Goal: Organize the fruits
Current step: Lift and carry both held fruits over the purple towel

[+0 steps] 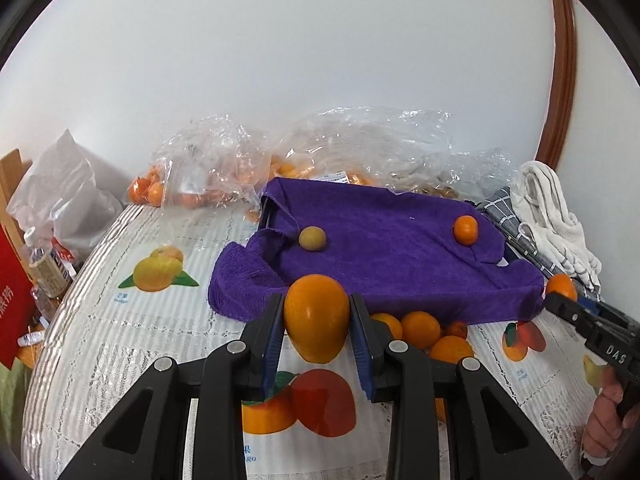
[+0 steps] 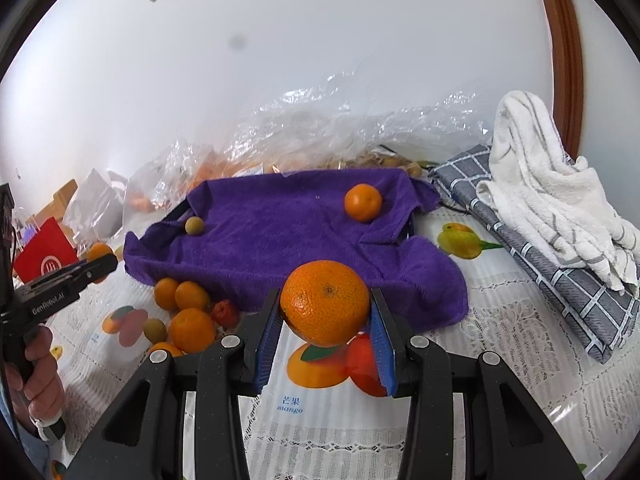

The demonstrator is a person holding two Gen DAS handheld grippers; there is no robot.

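Purple towel [image 1: 400, 264] over the tray lies straight ahead of both claws, and this direction decides the coming move. Left claw [image 1: 317, 322] is closed on a smooth orange fruit [image 1: 316, 316], whose long axis stands nearly upright between the pads. Right claw [image 2: 325, 314] holds a round mandarin [image 2: 325, 302], lifted above the table [image 2: 500, 320]. Right claw seems nearer to the mandarin on the towel [image 2: 363, 202]; left claw is nearer to the small brownish fruit [image 1: 312, 238]. More loose oranges [image 2: 188, 312] lie before the towel's front edge.
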